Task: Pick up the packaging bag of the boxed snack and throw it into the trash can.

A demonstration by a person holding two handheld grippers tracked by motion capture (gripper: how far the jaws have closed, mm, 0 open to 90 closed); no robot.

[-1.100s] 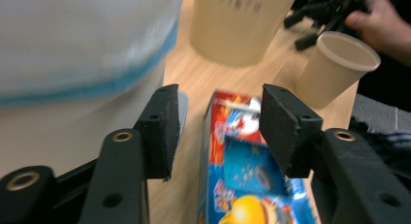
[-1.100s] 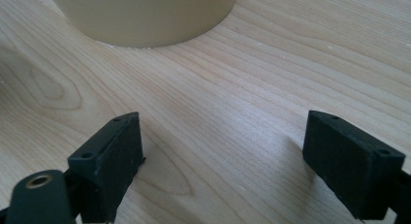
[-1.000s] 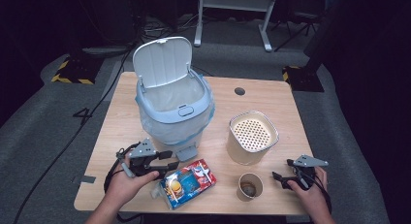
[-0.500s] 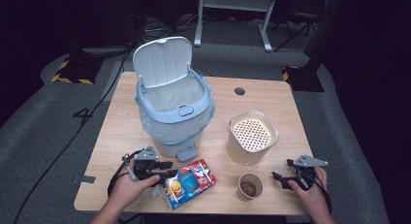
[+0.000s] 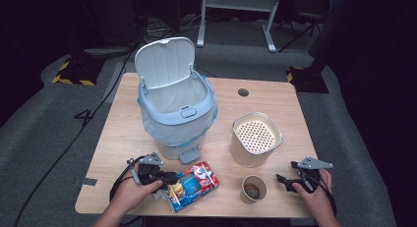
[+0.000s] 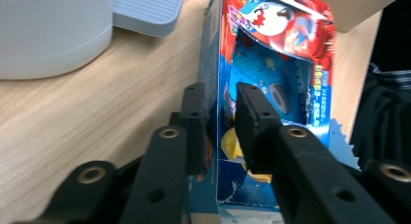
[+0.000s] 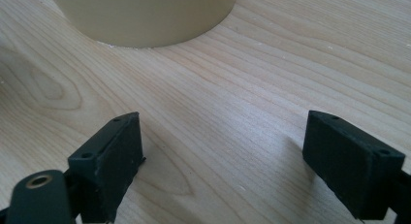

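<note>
High view: the left gripper (image 5: pixel 164 178) sits at the front-left of the wooden bench (image 5: pixel 118 133), its jaws reaching onto the near end of a red and blue snack box (image 5: pixel 193 185) that lies flat just in front of the pedal bin (image 5: pixel 174 121). Left gripper view brings this close: the two black jaws straddle one thin side wall of the torn-open snack box (image 6: pixel 271 64), one jaw outside against the blue panel, the other inside the ripped window. The jaws have just been closing and now stand narrow, with the cardboard wall between them; the pads look to be pressing on it. The bin's pale grey base and its foot pedal (image 6: pixel 145 10) lie just beyond the box.

The right gripper (image 5: pixel 290 182) rests at the front-right of the bench, near a small paper cup (image 5: pixel 253 188) and well apart from the box. Behind the cup stands a cream container (image 5: pixel 255 138) with a perforated top. Right gripper view shows that gripper's jaws wide apart with bare wood between them, and the cream container's rounded base (image 7: pixel 145 15) ahead.
</note>
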